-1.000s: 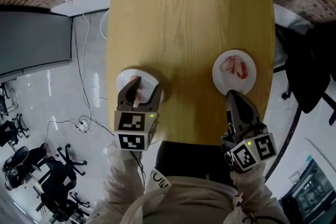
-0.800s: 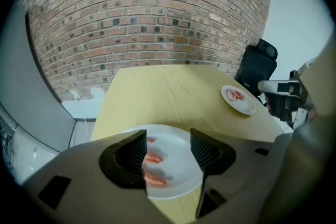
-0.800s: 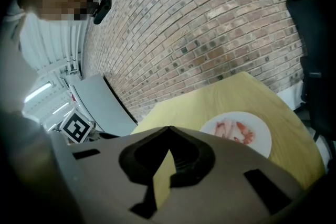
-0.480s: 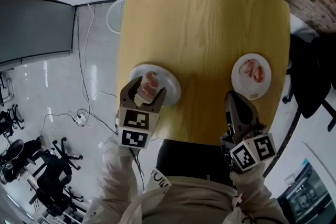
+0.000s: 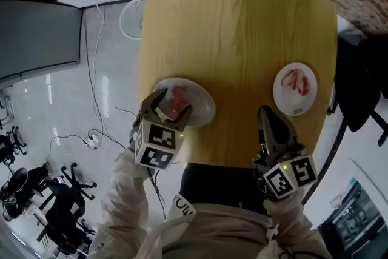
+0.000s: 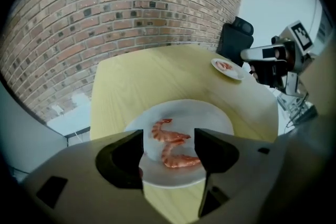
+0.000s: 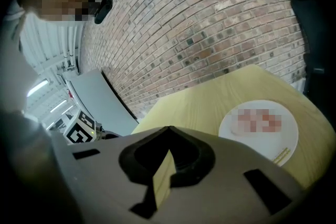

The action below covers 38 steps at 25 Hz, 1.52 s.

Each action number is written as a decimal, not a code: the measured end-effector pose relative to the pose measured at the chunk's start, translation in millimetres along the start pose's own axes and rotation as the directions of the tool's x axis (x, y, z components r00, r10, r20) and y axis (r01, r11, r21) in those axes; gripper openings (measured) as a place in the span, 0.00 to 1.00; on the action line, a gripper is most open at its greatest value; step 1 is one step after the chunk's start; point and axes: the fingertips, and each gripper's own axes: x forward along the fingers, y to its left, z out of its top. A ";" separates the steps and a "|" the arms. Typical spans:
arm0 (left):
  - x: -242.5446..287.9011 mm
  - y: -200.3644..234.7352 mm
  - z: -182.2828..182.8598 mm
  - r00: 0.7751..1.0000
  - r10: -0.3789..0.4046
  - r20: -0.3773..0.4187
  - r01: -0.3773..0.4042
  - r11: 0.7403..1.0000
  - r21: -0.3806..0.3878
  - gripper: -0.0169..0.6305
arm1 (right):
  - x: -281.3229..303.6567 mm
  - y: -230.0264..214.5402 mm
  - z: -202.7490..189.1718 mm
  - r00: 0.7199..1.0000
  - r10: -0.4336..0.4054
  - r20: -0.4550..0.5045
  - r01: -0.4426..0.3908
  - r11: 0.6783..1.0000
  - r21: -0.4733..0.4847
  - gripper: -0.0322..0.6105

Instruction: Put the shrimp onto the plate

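Observation:
A white plate (image 5: 203,111) lies at the near left of the yellow table (image 5: 236,27). Two pink shrimp (image 5: 176,101) rest on it, and the left gripper view shows them side by side (image 6: 170,136) on that plate (image 6: 212,115). My left gripper (image 5: 170,108) hovers just above them. Its jaws are opening and stand wide apart, with the shrimp below the gap and no pad touching them (image 6: 169,152). A second white plate (image 5: 286,99) with shrimp (image 5: 297,82) sits at the right. My right gripper (image 5: 265,112) is shut and empty, just short of that plate (image 7: 283,150).
The table's near edge runs right under both grippers. A white fan (image 5: 130,16) and cables lie on the floor to the left, with office chairs (image 5: 54,203) further out. A black chair (image 5: 364,82) stands to the right of the table. A brick wall is behind.
The left gripper's jaws have spread apart and the shrimp that was between them now lies on the left plate. The right gripper has stayed where it was.

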 end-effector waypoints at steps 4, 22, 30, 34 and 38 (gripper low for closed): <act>1.0 -1.8 4.3 0.999 -0.035 -0.006 0.035 0.999 0.034 0.48 | 2.0 -0.7 -1.4 1.000 -0.007 -0.005 0.007 1.000 0.004 0.09; 12.4 -5.2 7.0 0.997 -0.059 -0.047 0.062 0.996 0.064 0.47 | 10.4 -7.9 3.4 1.000 -0.013 -0.015 0.013 1.000 0.010 0.09; 12.7 -5.5 9.3 0.999 -0.042 -0.018 0.042 0.999 0.019 0.44 | 12.4 -11.8 0.3 1.000 -0.013 -0.021 0.013 1.000 0.016 0.09; 12.3 -4.3 10.4 0.999 -0.034 -0.012 0.034 0.999 0.004 0.42 | 13.8 -12.3 0.0 1.000 -0.011 -0.026 0.011 1.000 0.021 0.09; 12.3 -2.5 9.8 1.000 -0.020 -0.014 0.020 1.000 -0.010 0.41 | 14.9 -12.9 0.1 1.000 -0.009 -0.029 0.009 1.000 0.024 0.09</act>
